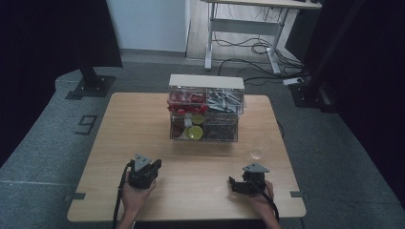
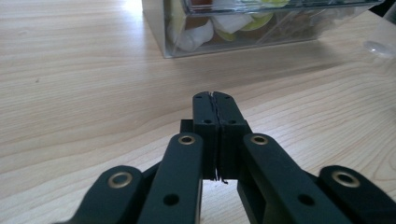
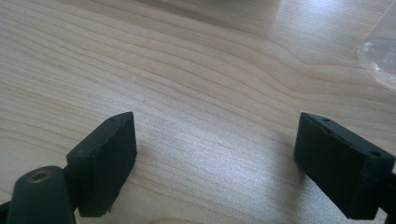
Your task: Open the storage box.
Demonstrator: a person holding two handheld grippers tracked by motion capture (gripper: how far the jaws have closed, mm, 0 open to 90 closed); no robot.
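My left claw (image 2: pixel 214 100) is pressed closed, empty; my right claw (image 3: pixel 215 158) gapes wide over bare bench (image 3: pixel 196 70). No legible writing on the clear drawer box (image 1: pixel 205 107).

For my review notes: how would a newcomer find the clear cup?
Start at the drawer box at the table's far middle. The cup stands alone, nearer and right of it, ahead of the right hand-held gripper. It is clear and holds nothing.

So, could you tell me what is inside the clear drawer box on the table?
The clear drawer box holds red pieces upper left, grey pieces upper right, and yellow-green and white items lower left. The lower-right contents are too dark to identify, and anything behind these is hidden.
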